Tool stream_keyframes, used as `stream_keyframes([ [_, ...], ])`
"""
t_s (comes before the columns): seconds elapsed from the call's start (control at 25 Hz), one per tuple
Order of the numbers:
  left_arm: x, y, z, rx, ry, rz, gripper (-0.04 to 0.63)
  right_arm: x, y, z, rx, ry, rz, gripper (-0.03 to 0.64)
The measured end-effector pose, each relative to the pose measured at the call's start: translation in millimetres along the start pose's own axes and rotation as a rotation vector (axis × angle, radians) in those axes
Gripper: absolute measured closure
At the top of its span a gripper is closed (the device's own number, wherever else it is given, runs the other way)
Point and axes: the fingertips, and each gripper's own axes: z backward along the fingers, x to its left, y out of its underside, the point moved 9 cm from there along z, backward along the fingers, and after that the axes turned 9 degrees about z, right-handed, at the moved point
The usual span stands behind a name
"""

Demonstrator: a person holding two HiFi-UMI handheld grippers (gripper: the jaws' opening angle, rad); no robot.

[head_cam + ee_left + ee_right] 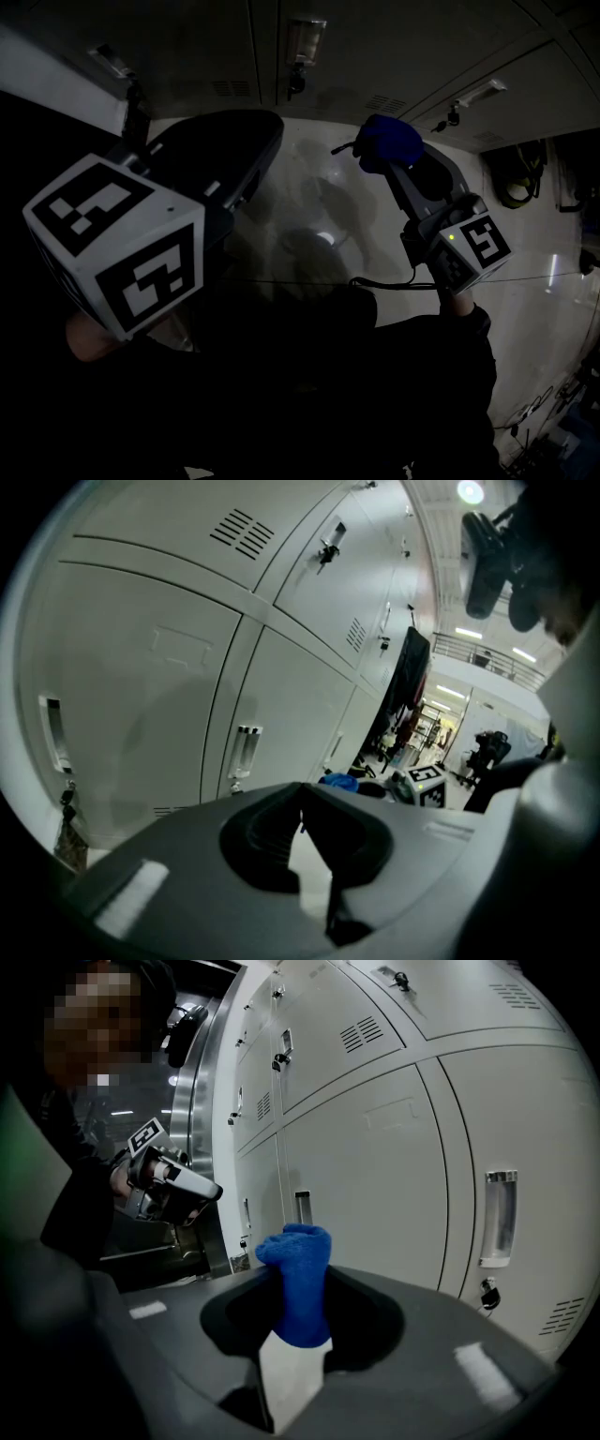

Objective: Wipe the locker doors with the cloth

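My right claw (298, 1335) is clamped on the blue cloth (300, 1279). The cloth stands up out of the jaws as a rolled wad, its long axis running along the jaws. The locker doors (375, 1166) lie straight ahead of it, past the cloth's tip, and I judge there is a gap between them. So the next move looks like a push forward until the wad meets the panel.

My left claw (302, 841) has its jaws together on nothing. It faces another door (141, 696), with the cloth off to its right. The right claw is the one placed to wipe.

The head view is dim, but it shows both claws side by side below the doors (394, 56). Only the right gripper view shows the handle (499, 1218) to the right of the cloth.
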Motion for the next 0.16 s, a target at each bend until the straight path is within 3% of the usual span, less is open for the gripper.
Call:
stream_keyframes([
  [0.16, 0.4, -0.3, -1.2, 0.002, 0.001, 0.000, 0.615, 0.4, -0.9, -0.4, 0.000, -0.004, 0.003, 0.497],
])
